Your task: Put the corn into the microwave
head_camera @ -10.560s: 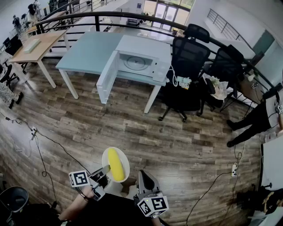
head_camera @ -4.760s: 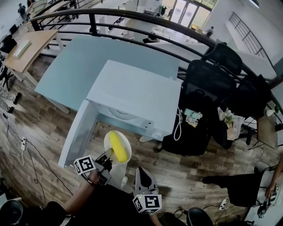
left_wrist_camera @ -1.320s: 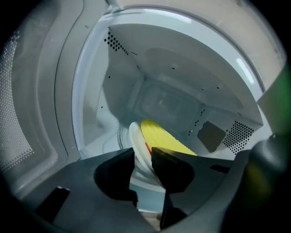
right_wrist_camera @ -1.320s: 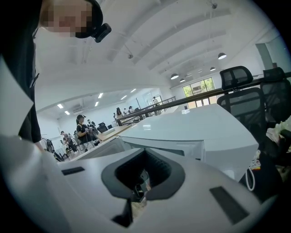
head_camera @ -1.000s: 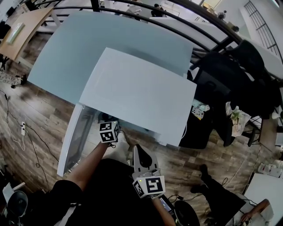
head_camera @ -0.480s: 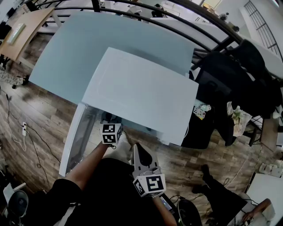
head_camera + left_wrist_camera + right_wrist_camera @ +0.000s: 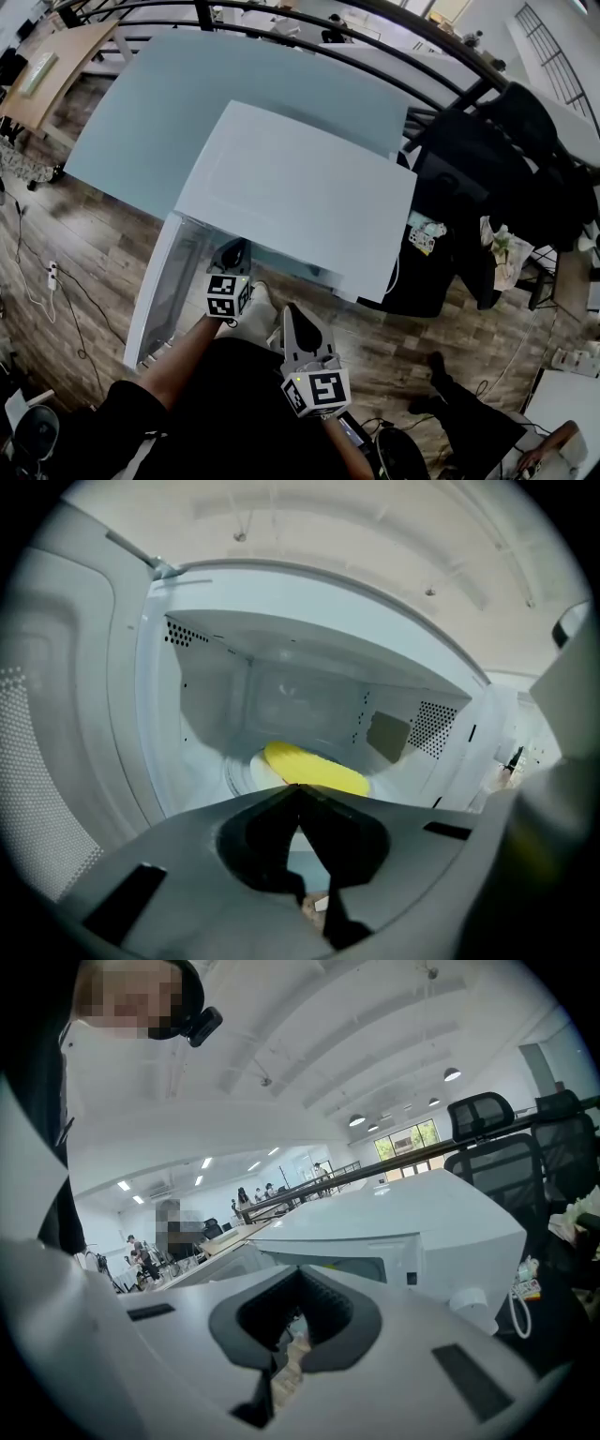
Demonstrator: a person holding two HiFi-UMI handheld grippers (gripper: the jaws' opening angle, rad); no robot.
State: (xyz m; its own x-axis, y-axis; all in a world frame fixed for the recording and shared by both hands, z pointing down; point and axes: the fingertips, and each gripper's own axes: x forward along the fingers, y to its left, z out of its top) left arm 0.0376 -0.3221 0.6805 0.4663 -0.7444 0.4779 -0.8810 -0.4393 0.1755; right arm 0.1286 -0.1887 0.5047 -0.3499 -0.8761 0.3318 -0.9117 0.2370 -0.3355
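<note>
The yellow corn [image 7: 314, 769] lies on a white plate [image 7: 242, 772] inside the white microwave [image 7: 300, 197], on its floor. The microwave door [image 7: 159, 291] hangs open to the left. My left gripper [image 7: 300, 785] is shut and empty, its tips just in front of the corn at the cavity mouth; in the head view the left gripper [image 7: 234, 253] sits at the opening's lower edge. My right gripper [image 7: 296, 321] hangs shut and empty below the microwave front, and the right gripper [image 7: 300, 1271] points toward the microwave's side.
The microwave stands on a pale blue table [image 7: 141, 122]. Black office chairs [image 7: 469, 187] crowd the right side. A cable [image 7: 47, 277] trails over the wooden floor at left. A railing [image 7: 309, 23] runs behind the table.
The plate with the corn, held by my left gripper seconds ago, now rests in the microwave. Over the last second the left gripper pulled back out of the opening; the right gripper stayed put.
</note>
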